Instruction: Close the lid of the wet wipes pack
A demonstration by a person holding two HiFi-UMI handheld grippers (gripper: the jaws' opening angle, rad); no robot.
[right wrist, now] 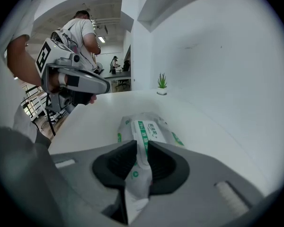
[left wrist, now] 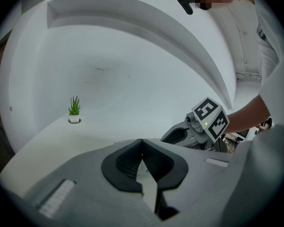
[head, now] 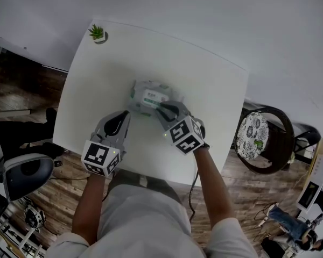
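Observation:
The wet wipes pack (head: pixel 149 97) lies in the middle of the white table (head: pixel 97 90); it is white and green, and its flat white lid label faces up. In the right gripper view the pack (right wrist: pixel 150 129) stretches away from the jaws. My right gripper (right wrist: pixel 142 148) is shut on the pack's near end, seen from above at the pack's near right corner (head: pixel 160 109). My left gripper (head: pixel 127 113) rests at the pack's near left corner, its jaws (left wrist: pixel 142 145) meeting at the tips with nothing clearly between them.
A small potted plant (head: pixel 98 34) stands at the table's far left corner. A chair with a patterned cushion (head: pixel 253 135) is off the table's right side, and an office chair (head: pixel 27 173) sits at the near left. Walls lie beyond the table's far edge.

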